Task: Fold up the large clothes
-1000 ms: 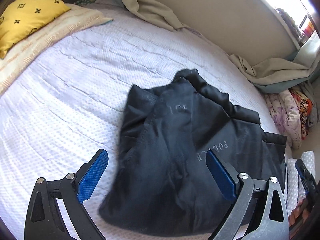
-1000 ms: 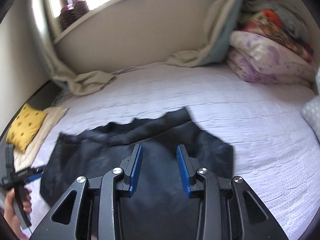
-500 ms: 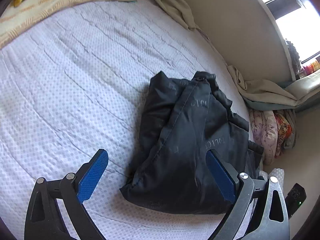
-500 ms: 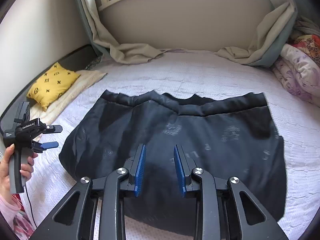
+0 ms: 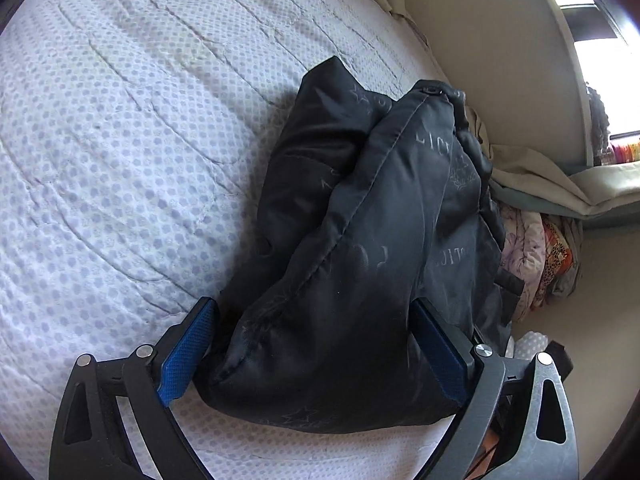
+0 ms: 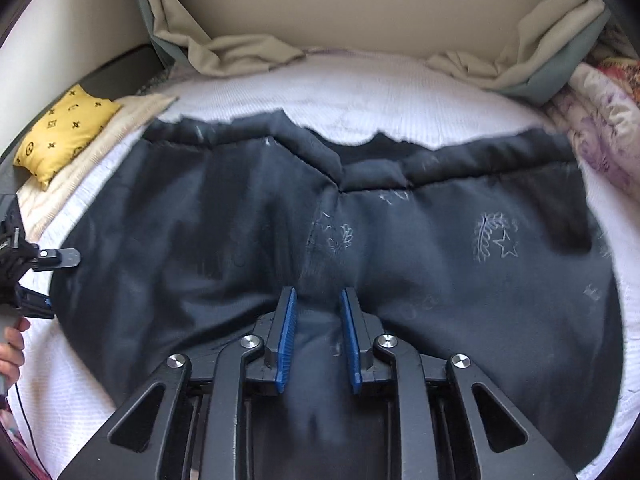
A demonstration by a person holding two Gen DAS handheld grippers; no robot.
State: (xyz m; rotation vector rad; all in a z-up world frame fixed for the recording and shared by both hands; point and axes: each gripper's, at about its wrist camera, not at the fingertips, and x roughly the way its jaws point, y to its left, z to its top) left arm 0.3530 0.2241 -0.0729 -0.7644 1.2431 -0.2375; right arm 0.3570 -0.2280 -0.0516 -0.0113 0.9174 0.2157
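1. Grasp stage of a fold: the black padded jacket (image 6: 440, 260) lies spread on the dotted white bed quilt (image 5: 120, 140). Both tools are down at its near edge, and no layer looks turned over yet.
2. The right gripper (image 6: 318, 294) sits at 6 o'clock in its own view. Its jaws have just been closing, and a raised ridge of jacket fabric stands between the blue pads. Creases fan out from the tips, so I judge the pads are already pressing on that ridge.
3. The left gripper (image 5: 312, 308) stands wide apart, straddling the jacket's bunched end. The fabric fills the gap, but nothing is clamped.
4. The next move calls for the left jaws to come together on that end, taking all the layers. Both hands would then lift evenly and carry the near edge toward 12 o'clock. An uneven pull would probably skew the fold, and slippery padded cloth may slide out of a shallow pinch.
5. In the right wrist view the jacket's long axis runs from 9 to 3 o'clock. Its thick padded band lies along the far edge at 12 o'clock, away from the grippers. A yellow cushion (image 6: 64, 132) rests beyond the 10 o'clock end.
6. In the left wrist view the jacket is seen end-on, stretching from 6 toward 1 o'clock.
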